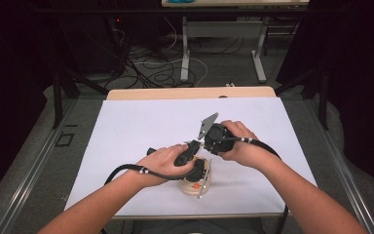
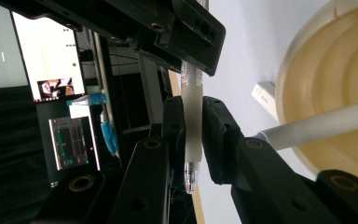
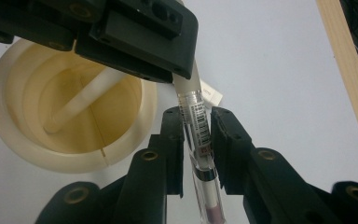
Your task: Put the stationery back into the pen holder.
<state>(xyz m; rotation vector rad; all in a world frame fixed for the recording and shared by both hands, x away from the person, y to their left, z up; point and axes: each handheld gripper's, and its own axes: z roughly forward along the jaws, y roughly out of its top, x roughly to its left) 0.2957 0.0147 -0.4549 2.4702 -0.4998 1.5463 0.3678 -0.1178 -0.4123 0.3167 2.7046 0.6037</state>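
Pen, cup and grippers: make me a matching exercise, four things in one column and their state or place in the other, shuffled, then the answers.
1. pen
2. cream cup
3. white stick
4. eraser

A. lies on the white sheet beside the cup
B. leans inside the cup
C. clamped by both the left gripper and the right gripper
D. stands open-topped on the table

Pairs: 1-C, 2-D, 3-B, 4-A
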